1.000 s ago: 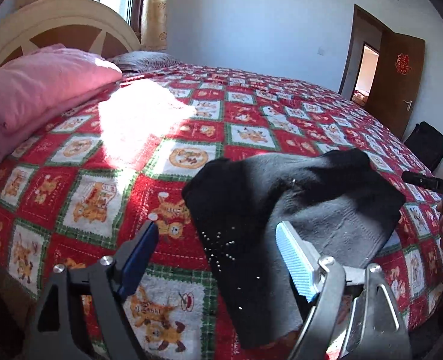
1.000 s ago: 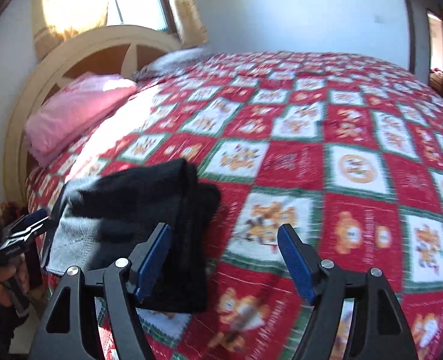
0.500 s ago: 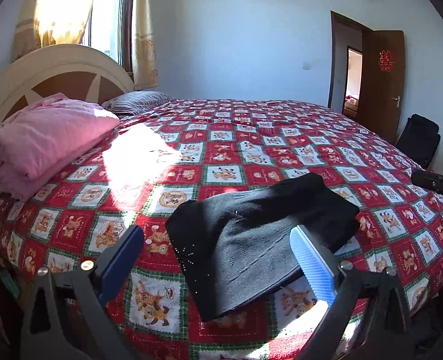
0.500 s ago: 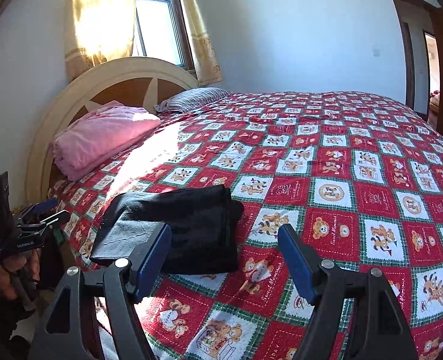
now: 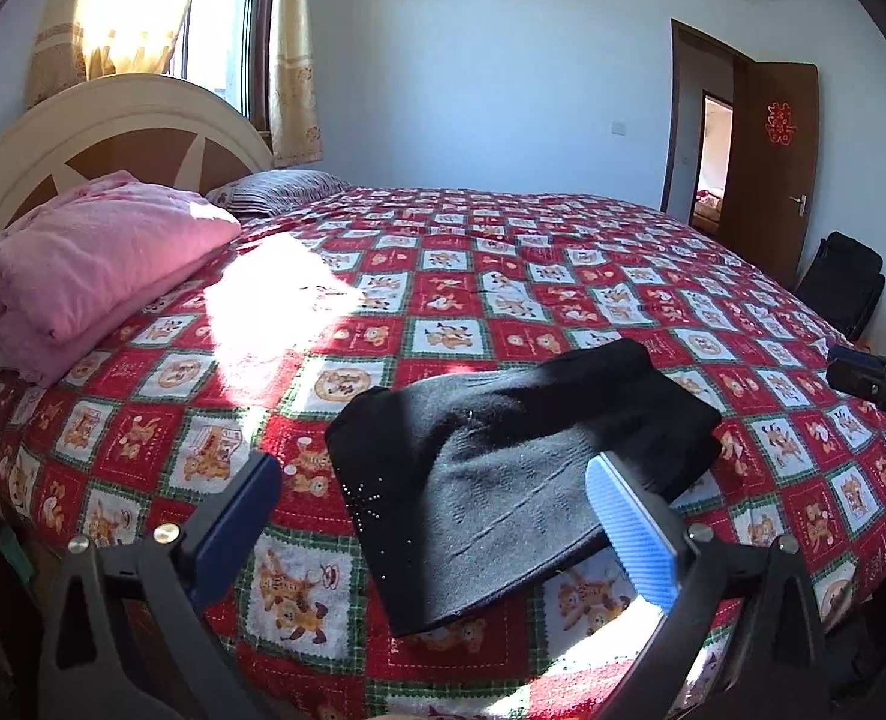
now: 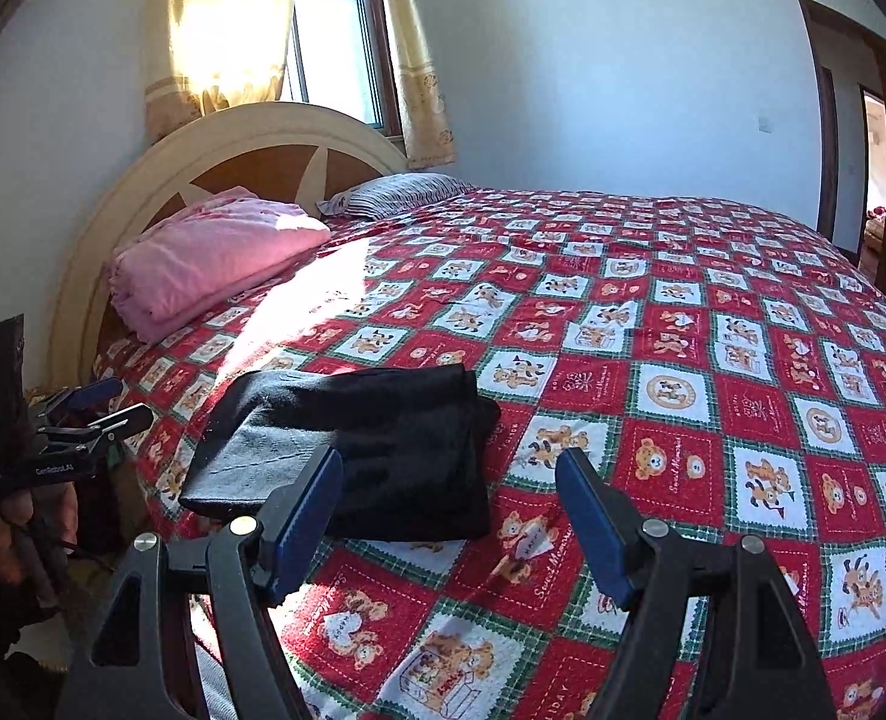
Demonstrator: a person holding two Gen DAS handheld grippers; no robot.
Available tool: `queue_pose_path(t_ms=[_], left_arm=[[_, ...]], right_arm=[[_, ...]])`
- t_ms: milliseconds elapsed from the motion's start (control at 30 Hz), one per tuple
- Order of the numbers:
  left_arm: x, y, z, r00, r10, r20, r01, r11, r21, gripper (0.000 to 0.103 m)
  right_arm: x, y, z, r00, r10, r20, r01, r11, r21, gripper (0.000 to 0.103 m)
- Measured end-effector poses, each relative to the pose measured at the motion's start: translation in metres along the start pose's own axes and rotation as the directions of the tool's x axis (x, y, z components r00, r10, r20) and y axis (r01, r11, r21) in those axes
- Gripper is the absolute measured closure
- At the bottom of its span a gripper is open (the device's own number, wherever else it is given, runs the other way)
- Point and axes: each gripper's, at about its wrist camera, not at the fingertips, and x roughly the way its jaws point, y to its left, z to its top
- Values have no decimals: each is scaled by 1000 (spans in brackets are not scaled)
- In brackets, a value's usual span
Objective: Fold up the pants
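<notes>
The black pants (image 5: pixel 502 468) lie folded in a compact pile near the bed's front edge; they also show in the right wrist view (image 6: pixel 371 450). My left gripper (image 5: pixel 437 516) is open and empty, held back from and above the pile. My right gripper (image 6: pixel 448 510) is open and empty, held off the bed's edge just right of the pile. Each gripper shows in the other's view: the right one (image 5: pixel 874 378) at the far right, the left one (image 6: pixel 77 420) at the far left.
The bed (image 6: pixel 712 360) has a red checked bear-print cover. A folded pink blanket (image 5: pixel 89 264) and a striped pillow (image 5: pixel 281 195) lie by the headboard (image 6: pixel 251 150). An open brown door (image 5: pixel 766 168) and a black bag (image 5: pixel 844 282) stand at the right.
Both grippers have pulled back and up from the folded pants, so more of the bed and room shows. The pants lie still.
</notes>
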Motion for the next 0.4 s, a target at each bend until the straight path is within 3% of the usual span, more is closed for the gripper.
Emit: queue_pose_path(t_ms=[400], left_arm=[[5,-3,-5,1000,-15,-12,16,1000,27,0]], right_arm=[[4,3,-3,1000,-5,-16,5,1000,-6,28]])
